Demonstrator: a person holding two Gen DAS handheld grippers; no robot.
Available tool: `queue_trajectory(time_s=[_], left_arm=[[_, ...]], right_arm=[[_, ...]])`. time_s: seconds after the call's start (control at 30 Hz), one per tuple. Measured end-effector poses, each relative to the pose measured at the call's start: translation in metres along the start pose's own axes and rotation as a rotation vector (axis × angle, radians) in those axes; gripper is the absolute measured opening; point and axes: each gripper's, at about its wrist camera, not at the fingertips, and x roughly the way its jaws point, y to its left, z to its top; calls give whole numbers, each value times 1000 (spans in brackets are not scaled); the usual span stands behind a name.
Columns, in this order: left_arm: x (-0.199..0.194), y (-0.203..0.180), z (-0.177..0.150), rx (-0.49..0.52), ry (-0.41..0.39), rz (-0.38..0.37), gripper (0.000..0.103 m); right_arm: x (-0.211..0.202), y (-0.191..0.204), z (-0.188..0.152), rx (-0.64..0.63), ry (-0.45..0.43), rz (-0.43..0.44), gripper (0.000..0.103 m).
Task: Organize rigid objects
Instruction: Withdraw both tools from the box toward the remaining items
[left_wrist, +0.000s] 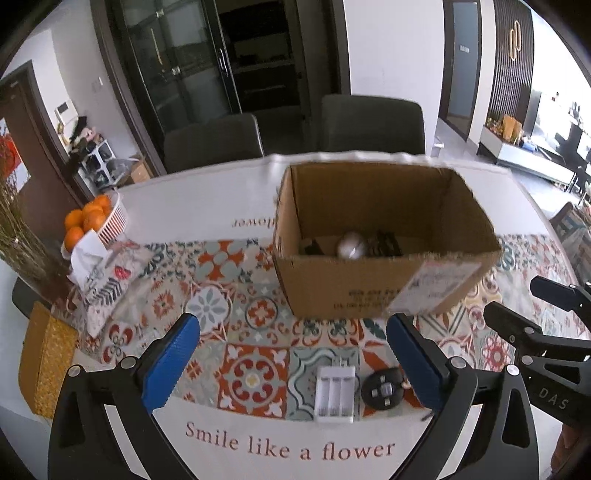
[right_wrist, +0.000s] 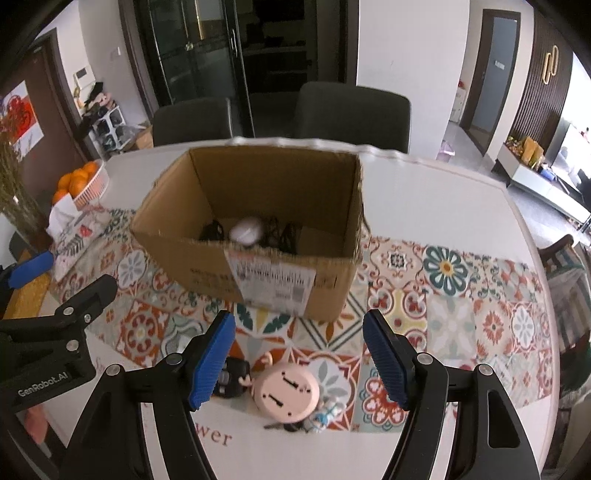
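An open cardboard box (left_wrist: 332, 284) stands on the patterned table runner; inside it lie a white round object (left_wrist: 351, 245) and some dark items. In front of it lie a white battery charger (left_wrist: 335, 393) and a black round remote (left_wrist: 382, 391). My left gripper (left_wrist: 293, 321) hangs wide open above them, with nothing between its blue pads. In the right wrist view the box (right_wrist: 192, 266) is ahead. My right gripper (right_wrist: 299, 317) is open over a pink round object (right_wrist: 288, 393), a black gadget (right_wrist: 232, 376) and a small blue-and-white trinket (right_wrist: 327, 411), touching none of them.
A white basket of oranges (left_wrist: 99, 218) and a floral tissue pouch (left_wrist: 107, 273) sit at the table's left. A yellow woven box (left_wrist: 44, 369) is at the left edge. Two dark chairs (left_wrist: 369, 125) stand behind the table. The two grippers hover side by side.
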Motion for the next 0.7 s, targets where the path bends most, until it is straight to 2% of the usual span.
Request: queue_trajectory(time_s=[0.7], left_arm=[[45,-11,-54,7,183,-15,103]], right_arm=[[50,3,-52,-53,215,57,72]])
